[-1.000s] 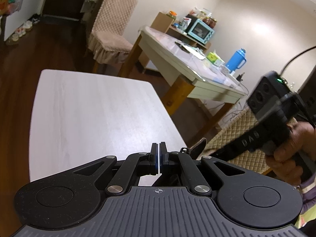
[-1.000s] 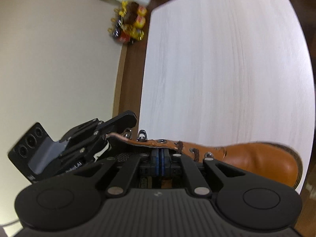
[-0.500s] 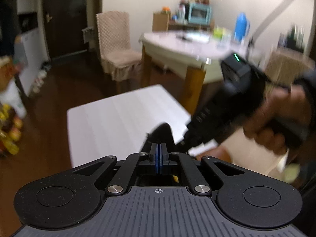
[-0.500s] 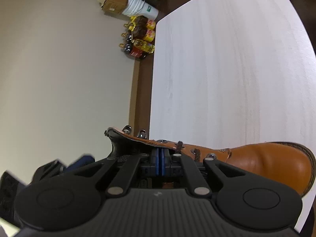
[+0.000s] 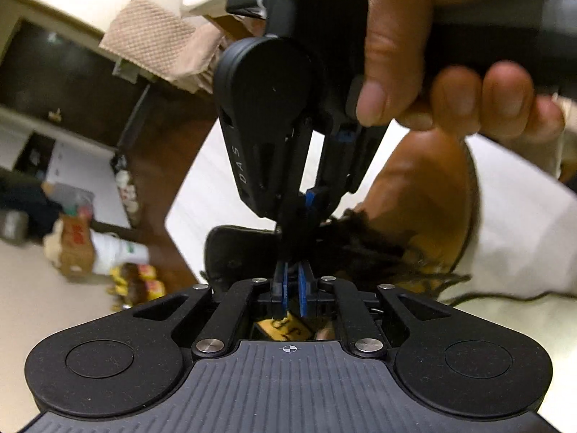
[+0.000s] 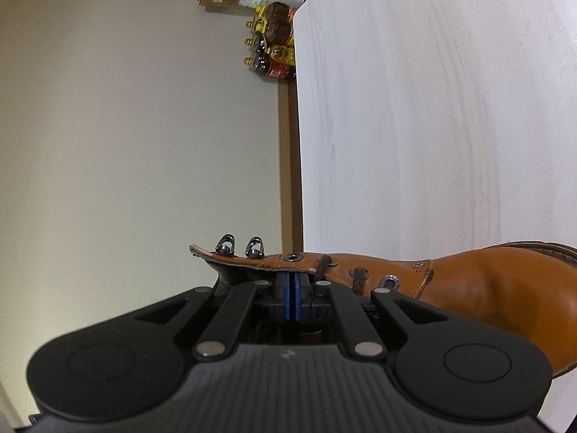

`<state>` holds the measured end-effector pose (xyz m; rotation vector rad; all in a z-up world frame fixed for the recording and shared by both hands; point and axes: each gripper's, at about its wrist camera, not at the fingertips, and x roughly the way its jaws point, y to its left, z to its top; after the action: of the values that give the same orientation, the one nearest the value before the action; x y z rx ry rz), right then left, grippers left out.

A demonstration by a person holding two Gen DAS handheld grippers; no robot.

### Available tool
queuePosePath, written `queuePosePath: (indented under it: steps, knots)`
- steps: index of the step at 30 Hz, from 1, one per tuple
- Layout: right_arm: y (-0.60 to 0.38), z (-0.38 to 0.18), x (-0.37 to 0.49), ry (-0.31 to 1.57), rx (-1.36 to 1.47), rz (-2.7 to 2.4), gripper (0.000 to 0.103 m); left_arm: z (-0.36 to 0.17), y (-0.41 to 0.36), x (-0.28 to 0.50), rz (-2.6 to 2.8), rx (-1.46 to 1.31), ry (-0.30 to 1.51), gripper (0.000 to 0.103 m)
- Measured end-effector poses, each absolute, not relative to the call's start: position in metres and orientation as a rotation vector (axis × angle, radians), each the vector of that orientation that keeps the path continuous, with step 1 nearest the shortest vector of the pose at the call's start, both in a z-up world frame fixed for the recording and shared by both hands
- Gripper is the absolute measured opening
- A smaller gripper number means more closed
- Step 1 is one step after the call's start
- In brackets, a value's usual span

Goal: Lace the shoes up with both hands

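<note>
- The tan boot [image 6: 487,288] lies on the near edge of the white table [image 6: 432,108], toe to the right in the right wrist view.
- The left gripper [image 5: 292,288] has just been opening; its blue pads stand slightly apart with nothing clearly between them, close over the dark laces [image 5: 364,245].
- The right gripper [image 6: 291,297], held by a hand [image 5: 432,54], has its pads together at the boot's eyelet flap; whether they pinch a lace cannot be told.
</note>
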<state>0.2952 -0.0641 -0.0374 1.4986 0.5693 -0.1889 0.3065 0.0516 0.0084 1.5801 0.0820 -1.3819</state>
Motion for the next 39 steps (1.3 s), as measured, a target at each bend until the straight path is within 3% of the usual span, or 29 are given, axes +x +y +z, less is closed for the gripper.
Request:
queuePosePath:
  steps: [9, 13, 17, 19, 26, 33, 39]
  knots:
    - [-0.068, -0.055, 0.292, 0.529, 1.593, -0.183, 0.005, -0.017, 0.053, 0.296, -1.399, 1.823, -0.119, 0.005]
    - [-0.070, -0.066, 0.290, 0.521, 1.641, -0.187, 0.006, -0.025, 0.049, 0.292, -1.360, 1.847, -0.083, 0.001]
    - [-0.072, -0.065, 0.274, 0.516, 1.687, -0.177, 0.014, -0.028, 0.046, 0.296, -1.324, 1.823, -0.067, 0.003]
    - [-0.075, -0.060, 0.264, 0.514, 1.684, -0.164, 0.023, -0.028, 0.043, 0.298, -1.297, 1.780, -0.028, 0.003]
    - [-0.111, -0.049, 0.227, 0.479, 1.513, -0.160, 0.023, -0.023, 0.038, 0.295, -1.220, 1.708, 0.054, 0.003]
    - [-0.135, -0.115, 0.258, 0.505, 1.670, 0.029, 0.024, -0.027, 0.039, 0.285, -1.204, 1.705, 0.063, 0.003]
    - [-0.137, -0.136, 0.269, 0.543, 1.676, 0.069, 0.024, -0.033, 0.035, 0.282, -1.180, 1.735, 0.086, 0.003]
